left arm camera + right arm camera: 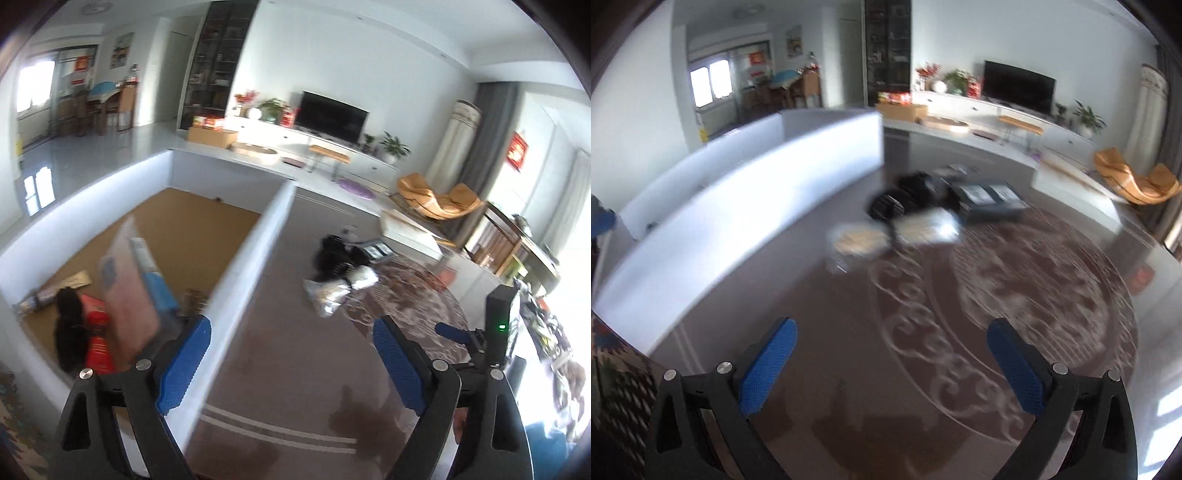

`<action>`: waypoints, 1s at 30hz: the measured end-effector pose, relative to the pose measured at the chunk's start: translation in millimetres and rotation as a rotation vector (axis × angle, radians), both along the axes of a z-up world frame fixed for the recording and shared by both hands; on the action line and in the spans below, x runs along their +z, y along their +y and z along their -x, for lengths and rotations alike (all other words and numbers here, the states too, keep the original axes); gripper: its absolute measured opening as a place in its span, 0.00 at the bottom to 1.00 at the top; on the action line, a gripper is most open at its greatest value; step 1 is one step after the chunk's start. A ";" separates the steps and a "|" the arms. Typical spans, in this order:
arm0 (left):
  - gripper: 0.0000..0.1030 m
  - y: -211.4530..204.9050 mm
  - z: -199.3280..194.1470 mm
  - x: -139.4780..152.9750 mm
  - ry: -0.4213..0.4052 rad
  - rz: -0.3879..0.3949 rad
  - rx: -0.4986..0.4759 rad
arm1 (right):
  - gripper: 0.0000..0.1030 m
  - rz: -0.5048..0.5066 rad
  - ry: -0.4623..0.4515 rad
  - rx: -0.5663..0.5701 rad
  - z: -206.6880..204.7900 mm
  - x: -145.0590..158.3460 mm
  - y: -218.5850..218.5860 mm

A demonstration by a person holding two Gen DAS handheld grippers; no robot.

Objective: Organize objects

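Right wrist view is showing the right gripper (888, 363) standing released over the rug; the silver foil bag (855, 243) is looking light, crinkly, best pinched at its edge

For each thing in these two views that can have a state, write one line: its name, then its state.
left gripper: open, nothing between its fingers
right gripper: open, nothing between its fingers
white box: lidless, several packets inside
pink packet: inside the box, leaning, blurred
red packet: inside the box
silver bags: lying on the rug, outside the box
television: screen dark
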State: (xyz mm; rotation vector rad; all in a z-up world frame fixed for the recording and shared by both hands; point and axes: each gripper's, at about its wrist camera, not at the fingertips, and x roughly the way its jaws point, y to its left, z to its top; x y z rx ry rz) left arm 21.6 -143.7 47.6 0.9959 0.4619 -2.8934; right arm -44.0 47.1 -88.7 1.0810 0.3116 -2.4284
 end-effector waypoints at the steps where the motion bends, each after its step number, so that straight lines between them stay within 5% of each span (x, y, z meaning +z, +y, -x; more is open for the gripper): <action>1: 0.87 19.8 5.9 -4.5 -0.012 0.002 -0.042 | 1.00 -0.023 -0.019 -0.042 1.1 -10.1 23.2; 6: 0.87 94.0 44.6 -44.9 -0.140 0.024 -0.161 | 1.00 -0.061 -0.078 -0.207 -8.4 -31.9 114.8; 11: 0.87 135.7 57.0 -77.7 -0.209 0.077 -0.181 | 1.00 -0.015 -0.101 -0.270 -15.9 -36.5 145.3; 16: 0.87 132.5 52.6 -91.9 -0.201 0.144 -0.155 | 1.00 -0.031 -0.103 -0.266 -15.8 -36.5 139.1; 30: 0.87 114.3 61.1 -104.4 -0.240 0.061 -0.130 | 1.00 -0.032 -0.103 -0.267 -16.9 -37.5 138.2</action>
